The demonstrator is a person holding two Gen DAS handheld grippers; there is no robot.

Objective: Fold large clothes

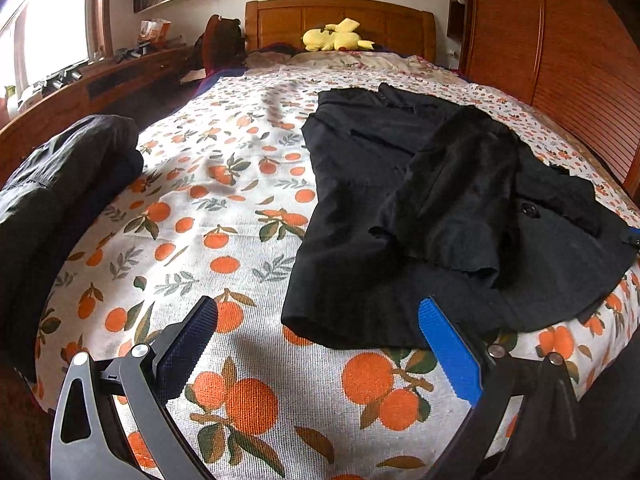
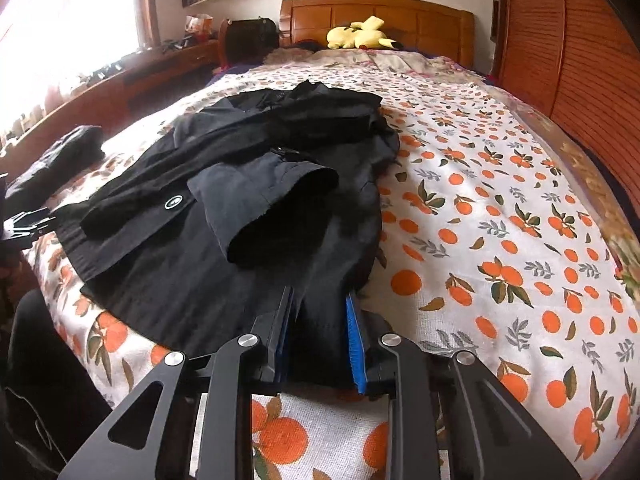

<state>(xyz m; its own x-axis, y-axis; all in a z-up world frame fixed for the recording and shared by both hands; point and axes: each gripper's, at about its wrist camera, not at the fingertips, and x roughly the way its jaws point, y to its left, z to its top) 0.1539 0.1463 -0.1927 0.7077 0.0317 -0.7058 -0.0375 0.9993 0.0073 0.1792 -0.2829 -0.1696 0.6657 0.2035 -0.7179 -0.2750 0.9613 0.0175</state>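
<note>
A large black coat (image 1: 380, 208) lies flat on the bed, both sleeves folded in over its body. My left gripper (image 1: 316, 308) is open and empty, just above the sheet at the coat's near left hem corner. In the right wrist view the coat (image 2: 208, 280) fills the left half, and my right gripper (image 2: 320, 300) has its blue-padded fingers (image 2: 354, 344) closed on the near right part of the hem.
The bed carries an orange-print sheet (image 1: 240, 216). A dark folded garment (image 1: 60, 184) lies at the left edge. A yellow plush toy (image 1: 336, 38) rests by the wooden headboard (image 1: 340, 16). A wooden wardrobe (image 1: 560, 60) stands on the right.
</note>
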